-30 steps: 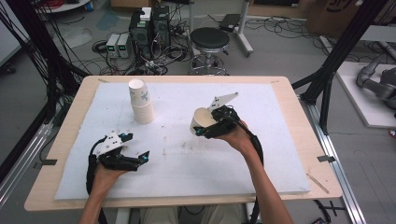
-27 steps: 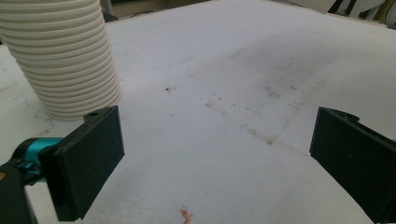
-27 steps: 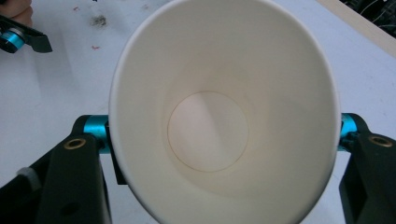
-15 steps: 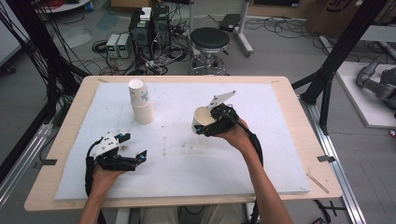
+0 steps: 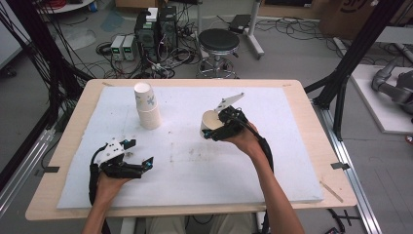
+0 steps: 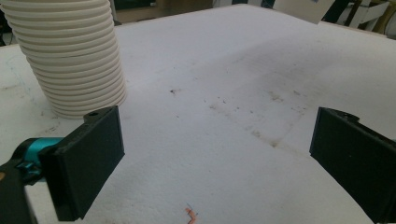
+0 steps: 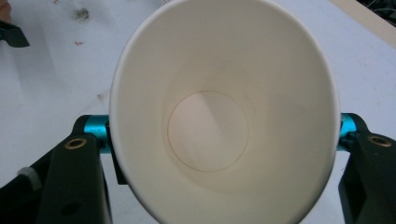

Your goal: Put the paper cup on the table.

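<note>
The right gripper (image 5: 210, 130) is gripping a single paper cup (image 5: 209, 123) near the middle of the white foam sheet (image 5: 292, 146), a little toward the right side. The two jaws are pressing on the cup from both sides, and in the right gripper view the rim of the cup (image 7: 224, 116) is looking squeezed into an oval shape, with the round bottom visible inside and nothing lying in it. The cup is leaning, with its open mouth turning toward the left part of the table. The left gripper (image 5: 141, 163) is staying low over the foam sheet near the front left area, and the person's left hand (image 5: 109, 183) is holding it. Its jaws are standing wide apart with nothing between them; in the left gripper view only the stained white surface is lying between the two black pads (image 6: 91, 158). The stack of paper cups (image 5: 146, 105) is standing upside down at the back left of the sheet, well apart from the single cup, and in the left gripper view its ribbed rims (image 6: 74, 56) are appearing just beyond the left jaw. I cannot tell if the held cup is touching the sheet.
</note>
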`<state>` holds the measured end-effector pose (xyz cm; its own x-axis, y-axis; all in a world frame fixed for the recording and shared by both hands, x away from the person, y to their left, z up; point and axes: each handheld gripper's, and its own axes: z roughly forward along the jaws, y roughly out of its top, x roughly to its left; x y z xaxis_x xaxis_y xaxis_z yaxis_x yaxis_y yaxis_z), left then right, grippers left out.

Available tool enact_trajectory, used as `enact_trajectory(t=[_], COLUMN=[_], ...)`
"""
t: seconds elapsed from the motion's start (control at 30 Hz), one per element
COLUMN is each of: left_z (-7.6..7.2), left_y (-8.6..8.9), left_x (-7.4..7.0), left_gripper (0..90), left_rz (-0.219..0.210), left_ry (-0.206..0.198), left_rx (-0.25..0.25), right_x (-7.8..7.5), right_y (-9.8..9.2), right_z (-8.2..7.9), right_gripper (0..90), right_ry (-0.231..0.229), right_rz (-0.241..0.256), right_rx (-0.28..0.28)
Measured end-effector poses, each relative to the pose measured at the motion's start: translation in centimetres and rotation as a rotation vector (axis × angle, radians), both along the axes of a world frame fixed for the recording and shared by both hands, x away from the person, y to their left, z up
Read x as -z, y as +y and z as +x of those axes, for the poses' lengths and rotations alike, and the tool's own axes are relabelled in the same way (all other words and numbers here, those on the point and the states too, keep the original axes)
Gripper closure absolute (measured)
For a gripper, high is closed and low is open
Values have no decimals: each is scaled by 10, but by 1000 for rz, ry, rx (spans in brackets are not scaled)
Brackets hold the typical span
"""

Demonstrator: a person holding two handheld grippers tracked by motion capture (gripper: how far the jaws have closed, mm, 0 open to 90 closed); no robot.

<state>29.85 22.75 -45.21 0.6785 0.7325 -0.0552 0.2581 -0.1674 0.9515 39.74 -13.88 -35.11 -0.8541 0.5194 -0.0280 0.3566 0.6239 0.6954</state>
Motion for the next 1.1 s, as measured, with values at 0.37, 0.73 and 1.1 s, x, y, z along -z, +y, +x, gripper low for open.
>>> enact_trajectory(t=[0.37, 0.73, 1.1], left_z=[0, 0, 0], left_y=[1, 0, 0], left_x=[0, 0, 1], left_gripper=[28, 29, 29], left_rz=[-5, -7, -6], left_ry=[5, -2, -1], left_rx=[-4, -9, -12], right_x=[21, 38, 53], right_y=[17, 32, 45], right_z=[19, 28, 32], right_gripper=[309, 310, 309], right_ry=[30, 41, 65], right_rz=[-72, -137, -194], right_rx=[44, 54, 32])
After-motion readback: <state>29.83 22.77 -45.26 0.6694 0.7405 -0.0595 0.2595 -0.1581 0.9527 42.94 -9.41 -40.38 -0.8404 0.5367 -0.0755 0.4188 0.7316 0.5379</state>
